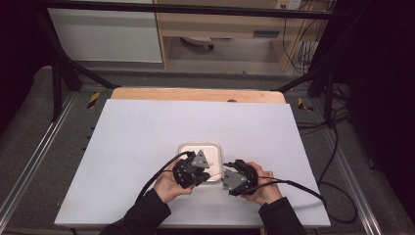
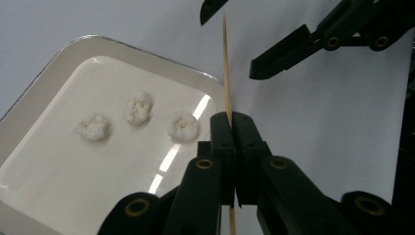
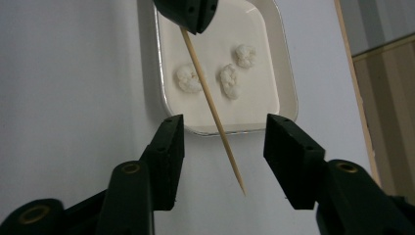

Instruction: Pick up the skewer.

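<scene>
The left gripper (image 2: 230,122) is pinching a thin wooden skewer (image 2: 226,68) between fingers pressed tightly together, holding it just beside the white tray (image 2: 44,78) on the desk (image 1: 127,142). In the right gripper view, the skewer (image 3: 210,103) is slanting across the tray's near rim (image 3: 288,93), its pointed tip hanging free between the spread fingers of the right gripper (image 3: 222,142), touching neither one. Three small white lumps (image 3: 188,78) are lying in the tray, apart from one another.

Likely trouble: the skewer is slim and gripped at one end only, so if the right fingers are closing off-centre they may be knocking it sideways or twisting it in the left grip. A hard squeeze near the tip could be snapping it. Pushing at a lump at a shallow angle might simply shove it across the smooth tray.
</scene>
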`<state>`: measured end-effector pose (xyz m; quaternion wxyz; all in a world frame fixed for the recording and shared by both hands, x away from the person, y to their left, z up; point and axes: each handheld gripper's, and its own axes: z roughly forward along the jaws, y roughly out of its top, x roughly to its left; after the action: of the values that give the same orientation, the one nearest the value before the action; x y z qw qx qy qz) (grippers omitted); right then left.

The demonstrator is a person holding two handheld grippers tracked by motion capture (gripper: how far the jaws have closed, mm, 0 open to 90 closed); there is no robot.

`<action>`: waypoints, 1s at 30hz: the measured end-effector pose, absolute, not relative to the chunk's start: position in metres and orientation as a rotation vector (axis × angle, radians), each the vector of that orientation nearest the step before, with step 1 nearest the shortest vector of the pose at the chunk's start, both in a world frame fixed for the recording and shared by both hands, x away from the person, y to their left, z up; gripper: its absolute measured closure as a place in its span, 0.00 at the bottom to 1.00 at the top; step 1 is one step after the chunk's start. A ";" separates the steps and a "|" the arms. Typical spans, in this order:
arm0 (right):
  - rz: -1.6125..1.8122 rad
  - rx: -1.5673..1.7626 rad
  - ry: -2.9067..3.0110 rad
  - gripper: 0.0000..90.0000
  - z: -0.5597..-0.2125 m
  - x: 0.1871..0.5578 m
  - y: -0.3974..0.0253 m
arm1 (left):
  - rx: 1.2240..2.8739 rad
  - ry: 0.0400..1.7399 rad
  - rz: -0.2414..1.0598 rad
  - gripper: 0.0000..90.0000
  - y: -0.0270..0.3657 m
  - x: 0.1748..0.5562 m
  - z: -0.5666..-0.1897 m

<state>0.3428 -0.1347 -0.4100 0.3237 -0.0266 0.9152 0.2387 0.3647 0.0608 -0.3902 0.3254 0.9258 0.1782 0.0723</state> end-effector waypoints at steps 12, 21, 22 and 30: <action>0.536 -0.267 2.400 0.79 -0.416 0.340 -0.134 | 2.468 0.407 0.172 0.99 0.047 0.363 -0.390; 0.504 -0.329 2.411 0.90 -0.418 0.339 -0.135 | 2.474 0.394 0.162 0.99 0.045 0.362 -0.391; 0.503 -0.340 2.412 0.92 -0.418 0.340 -0.135 | 2.473 0.391 0.160 0.99 0.045 0.362 -0.391; 0.485 -0.370 2.424 0.98 -0.417 0.339 -0.136 | 2.469 0.384 0.149 0.99 0.045 0.362 -0.391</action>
<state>0.3386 -0.1364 -0.4173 0.3156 -0.1406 0.9202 0.1842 0.3622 0.0454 -0.3911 0.3136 0.9366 0.1457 0.0566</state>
